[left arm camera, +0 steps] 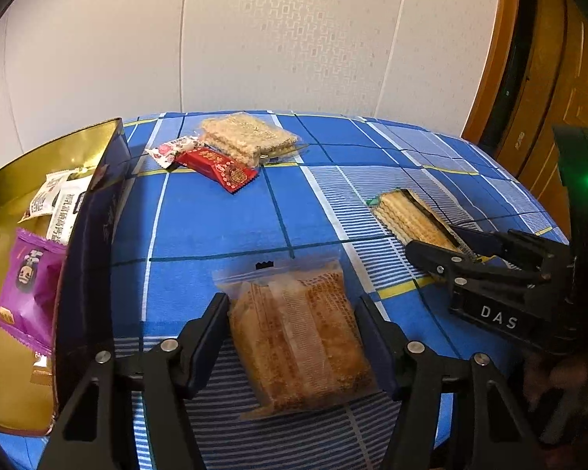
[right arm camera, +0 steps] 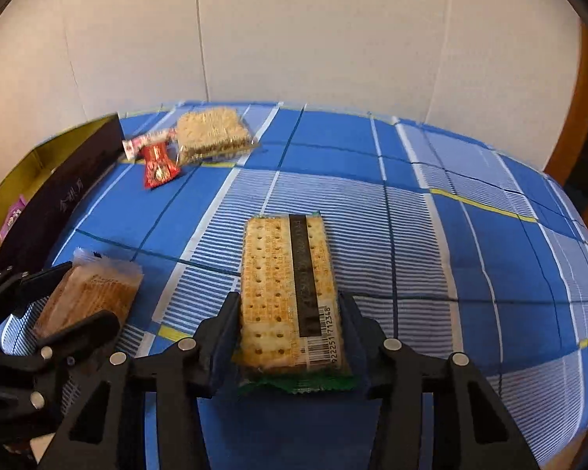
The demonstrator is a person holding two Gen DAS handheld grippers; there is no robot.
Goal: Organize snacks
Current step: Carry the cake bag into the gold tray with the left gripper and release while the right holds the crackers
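Note:
My left gripper point(left arm camera: 294, 305) has its fingers on both sides of a clear-wrapped brown pastry pack point(left arm camera: 298, 337) that lies on the blue checked cloth point(left arm camera: 215, 219); it looks shut on it. My right gripper point(right arm camera: 290, 305) grips a cracker pack point(right arm camera: 286, 290) with a dark stripe and a barcode, low on the cloth. Each gripper shows in the other view, the right one point(left arm camera: 443, 250) and the left one point(right arm camera: 78, 293). The gold-lined box point(left arm camera: 82, 145) at left holds a purple packet point(left arm camera: 29, 286) and white packets point(left arm camera: 58, 196).
At the far side of the cloth lie a clear pack of oat bars point(left arm camera: 247, 137), a red packet point(left arm camera: 219, 166) and a small pink-and-white packet point(left arm camera: 172, 149). A white wall stands behind the table. A wooden door point(left arm camera: 548, 90) is at the right.

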